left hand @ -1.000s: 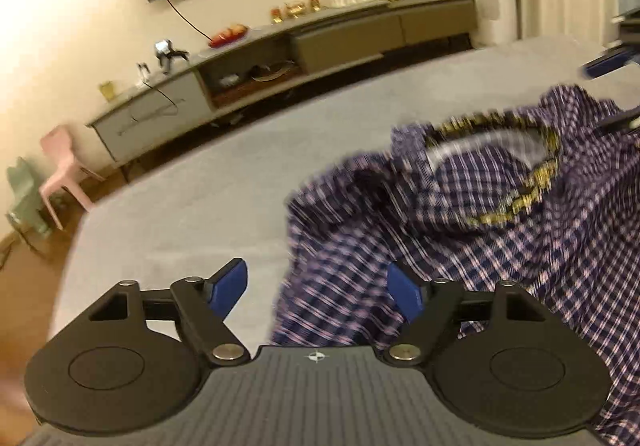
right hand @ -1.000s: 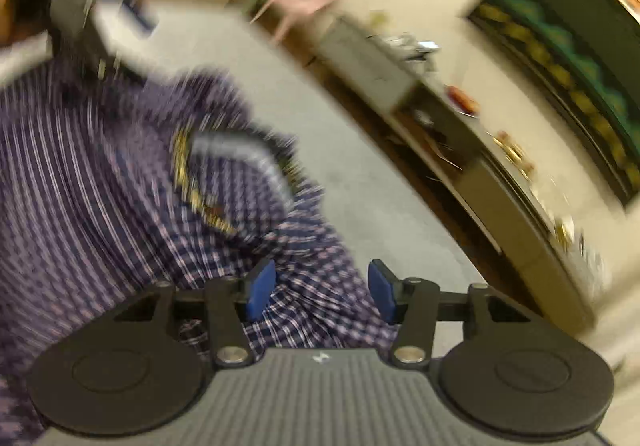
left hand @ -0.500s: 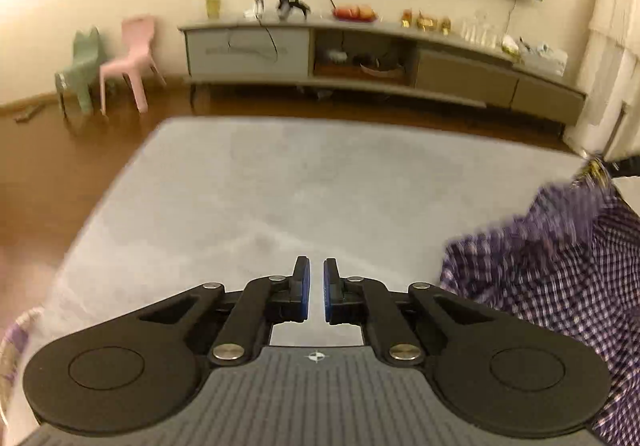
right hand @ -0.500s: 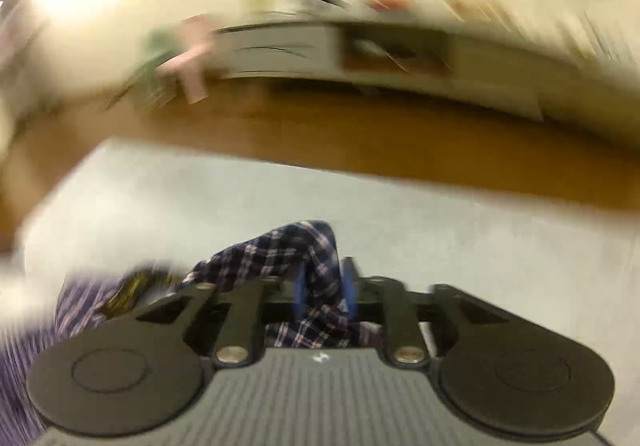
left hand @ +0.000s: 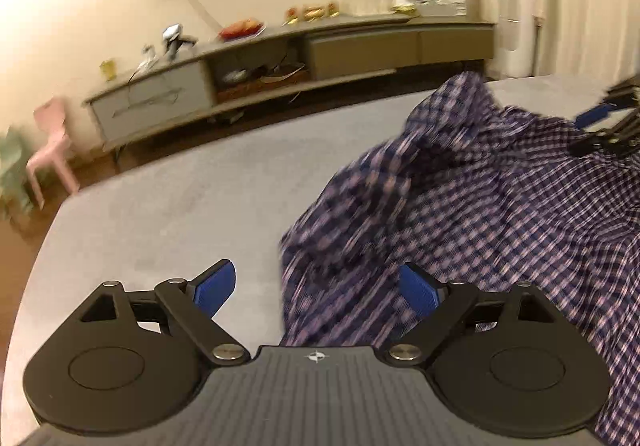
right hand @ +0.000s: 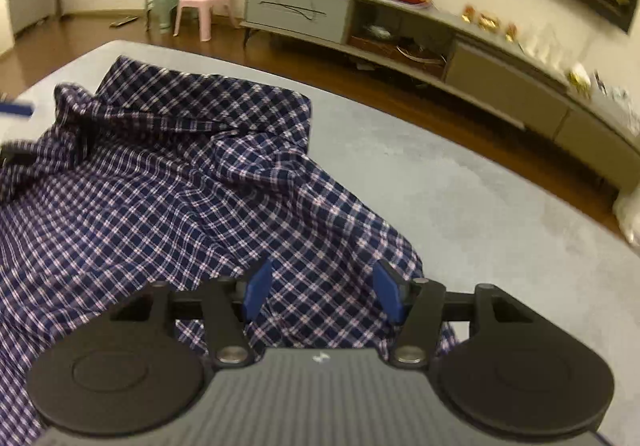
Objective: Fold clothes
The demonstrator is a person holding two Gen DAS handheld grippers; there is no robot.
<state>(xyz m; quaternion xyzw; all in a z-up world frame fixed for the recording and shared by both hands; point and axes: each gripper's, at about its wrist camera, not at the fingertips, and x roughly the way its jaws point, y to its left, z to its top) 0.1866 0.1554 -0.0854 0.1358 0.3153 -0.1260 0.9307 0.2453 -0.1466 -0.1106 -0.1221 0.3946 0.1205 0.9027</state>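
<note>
A rumpled navy plaid shirt is spread on a grey carpet, with the left gripper and right gripper both held apart over its edges, gripping nothing. Half a second ago both were closed, the right one on cloth. A single loose layer may be pinched, perhaps dragging the shirt askew.

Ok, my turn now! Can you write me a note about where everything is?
Left tool: open, holding nothing, at the near edge of the checked shirt.
Right tool: open, holding nothing, over the shirt's other side.
The shirt lies crumpled and bunched on the grey surface.
Done: no fold shows yet.
Left: spread it flat, then fold it all.
</note>
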